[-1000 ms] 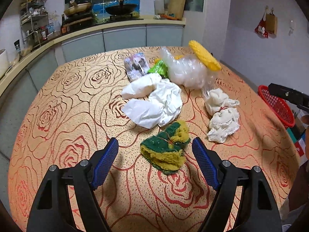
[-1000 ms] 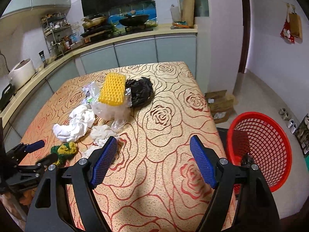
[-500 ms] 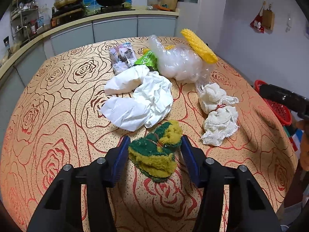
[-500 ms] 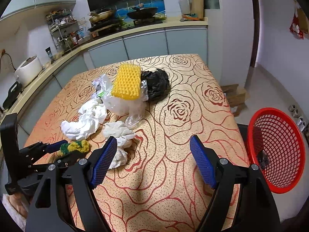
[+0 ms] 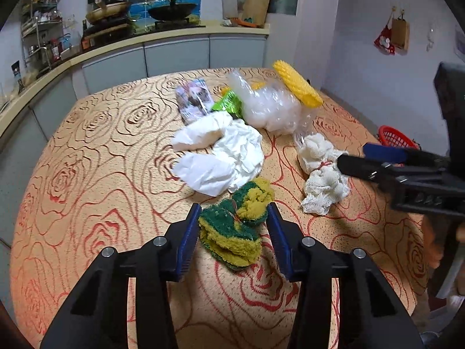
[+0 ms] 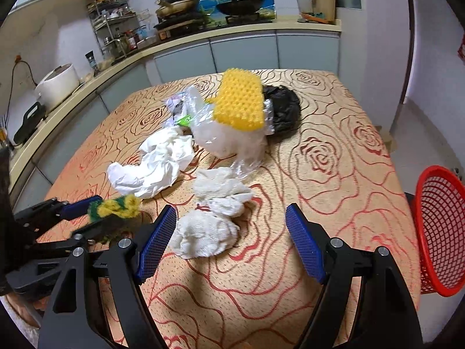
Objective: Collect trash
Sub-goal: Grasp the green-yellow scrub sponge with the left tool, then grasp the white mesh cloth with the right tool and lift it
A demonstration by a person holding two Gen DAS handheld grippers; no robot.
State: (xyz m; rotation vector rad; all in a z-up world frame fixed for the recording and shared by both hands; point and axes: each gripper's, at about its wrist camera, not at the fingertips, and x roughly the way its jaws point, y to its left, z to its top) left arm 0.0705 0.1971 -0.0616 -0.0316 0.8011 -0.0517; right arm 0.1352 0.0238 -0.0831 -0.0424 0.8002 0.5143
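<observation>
- On the bench (image 5: 87,157), covered in an orange cloth with a red rose pattern, the left wrist view shows the left gripper (image 5: 234,234) with its blue-padded fingers (image 5: 189,242) closed in against both sides of a green and yellow scrubbing cloth (image 5: 232,232), which lies on the bench surface.
- Just beyond the scrubbing cloth lies crumpled white paper (image 5: 221,157); farther beyond that, a clear plastic bag (image 5: 270,110) with a yellow bumpy sponge (image 5: 298,87) resting on top, and beside them a printed packet (image 5: 193,99) and a green wrapper (image 5: 228,103).
- To the right of the scrubbing cloth lies a white knotted rag (image 5: 322,177); the right gripper (image 5: 375,160) reaches in just above it. A red basket (image 5: 393,138) shows past the bench edge.
- In the right wrist view, the right gripper (image 6: 231,242) has its fingers (image 6: 303,245) spread wide and holds nothing. The white knotted rag (image 6: 212,218) lies between and just beyond them, near the left finger.
- Left of the rag, the left gripper (image 6: 96,215) clasps the green and yellow scrubbing cloth (image 6: 117,206).
- Beyond the rag sit the paper (image 6: 154,163), plastic bag (image 6: 229,139), sponge (image 6: 239,100) and a black bag (image 6: 282,110). The red basket (image 6: 438,229) stands off the bench's right edge.
</observation>
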